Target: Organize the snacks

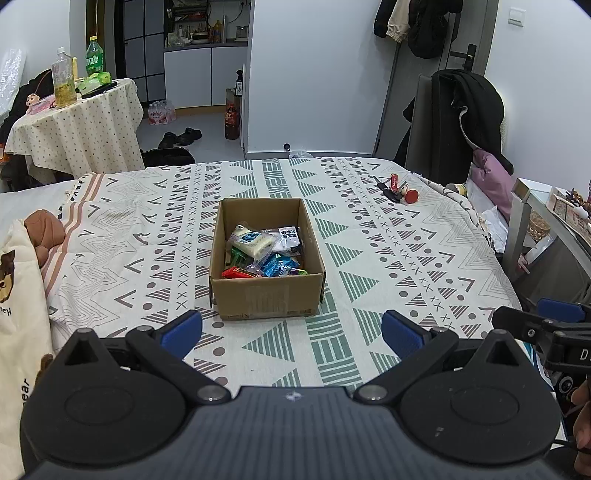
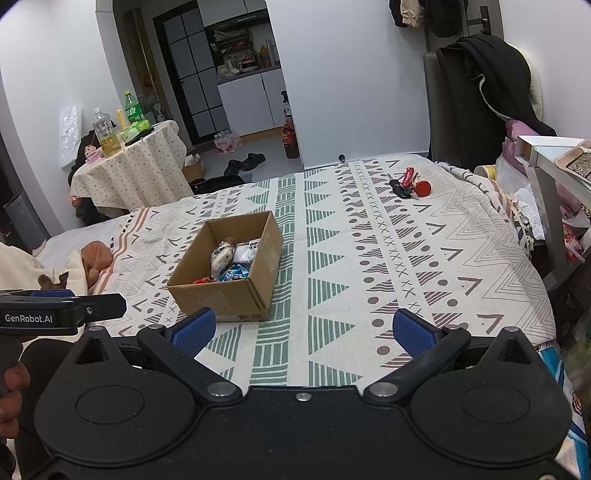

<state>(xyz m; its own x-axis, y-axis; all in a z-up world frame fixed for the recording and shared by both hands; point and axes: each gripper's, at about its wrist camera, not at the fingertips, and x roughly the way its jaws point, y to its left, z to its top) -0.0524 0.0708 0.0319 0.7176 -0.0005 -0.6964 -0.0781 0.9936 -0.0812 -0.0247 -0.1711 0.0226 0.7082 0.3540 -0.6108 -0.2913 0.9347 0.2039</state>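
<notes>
Holding your left gripper (image 1: 291, 332) and right gripper (image 2: 304, 330) spread wide and empty, you see every visible snack (image 1: 264, 254) already lying in the cardboard box (image 1: 266, 299) at frame centre, so the sorting looks essentially complete

Setting: home bedroom. Bed (image 1: 369, 229) under patterned cover; jackets (image 1: 417, 22) hung on the door. Kitchenette cabinets (image 1: 205, 74) beyond; shoes (image 1: 181, 137) on floor.

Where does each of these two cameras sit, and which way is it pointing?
Left wrist: on the left tool, facing the cardboard box straight ahead; the right tool's tip shows at right.
Right wrist: on the right tool, box ahead-left; the left tool and a hand show.
Shared: box, snacks, patterned bedspread, keys.
</notes>
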